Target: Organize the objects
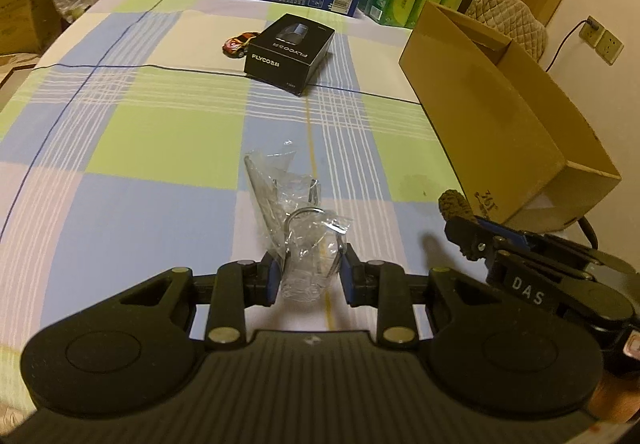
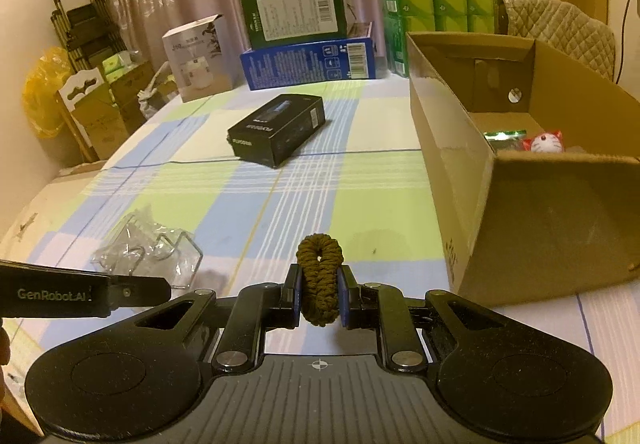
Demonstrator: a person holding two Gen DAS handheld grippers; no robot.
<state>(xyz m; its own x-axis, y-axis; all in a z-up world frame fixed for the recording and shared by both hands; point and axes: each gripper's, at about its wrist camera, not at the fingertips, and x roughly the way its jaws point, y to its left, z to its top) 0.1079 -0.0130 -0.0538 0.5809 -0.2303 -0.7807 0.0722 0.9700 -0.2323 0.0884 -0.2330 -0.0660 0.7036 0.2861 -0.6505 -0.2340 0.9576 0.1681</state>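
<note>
Olive knit scrunchie (image 2: 319,284) pinched in right gripper (image 2: 319,298), low over the table — lift above the cardboard box (image 2: 452,163) wall before releasing. Left gripper (image 1: 310,278) clamps the plastic bag (image 1: 298,228) — keep clear.

I count one black box (image 2: 276,132) mid-frame, one toy car (image 1: 238,43) beside it, one clear plastic packet (image 1: 298,228), one brown scrunchie (image 2: 319,280), one open cardboard box (image 2: 460,163) at right holding one cat figure (image 2: 544,141), and two stacked boxes (image 2: 308,39) up top.
</note>
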